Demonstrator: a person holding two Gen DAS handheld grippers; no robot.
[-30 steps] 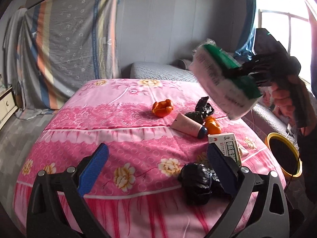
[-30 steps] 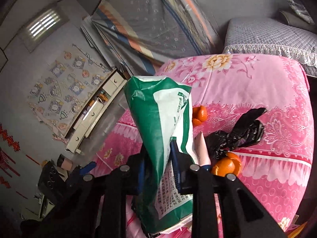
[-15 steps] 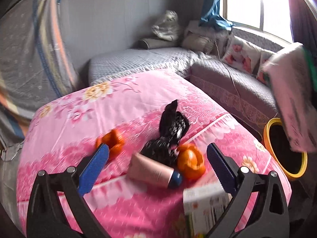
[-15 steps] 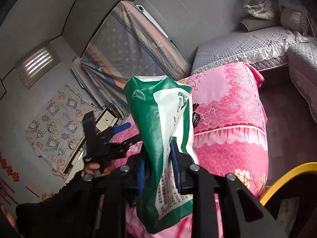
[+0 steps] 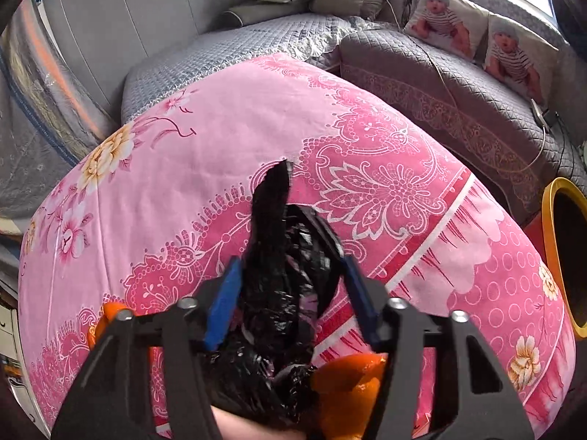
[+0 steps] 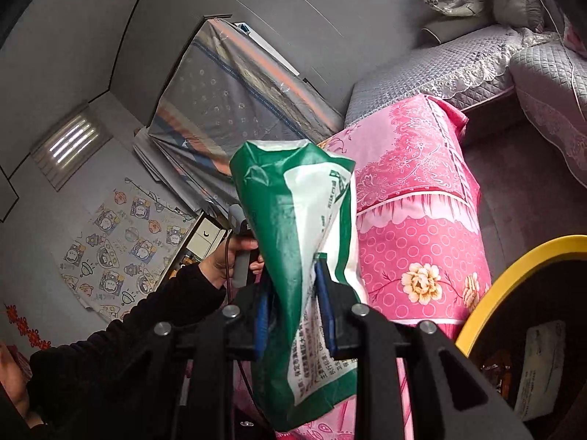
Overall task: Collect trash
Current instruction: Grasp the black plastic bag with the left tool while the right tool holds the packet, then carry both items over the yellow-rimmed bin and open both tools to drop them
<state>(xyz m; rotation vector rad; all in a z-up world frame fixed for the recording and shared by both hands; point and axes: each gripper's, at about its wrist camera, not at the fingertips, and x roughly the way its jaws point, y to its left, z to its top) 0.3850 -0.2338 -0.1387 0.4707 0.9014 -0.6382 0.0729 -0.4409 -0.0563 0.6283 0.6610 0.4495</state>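
A crumpled black plastic bag lies on the pink flowered bedspread. My left gripper points down over it, its jaws closing, and both blue pads touch the bag's sides. Orange peel lies just right of the bag, with another piece to the left. In the right wrist view my right gripper is shut on a green and white plastic packet, held in the air beside the bed. The yellow-rimmed bin stands low at the right, close to the packet.
The bin stands on the floor off the bed's right corner, with paper trash inside. A grey quilted sofa runs behind the bed. A person's hand in a black sleeve holds the left gripper's handle. A pinkish tube end shows under the bag.
My left gripper has moved across the bed and down onto the black bag, and its wide-open jaws have narrowed around it. The right gripper has carried the packet towards the yellow bin.
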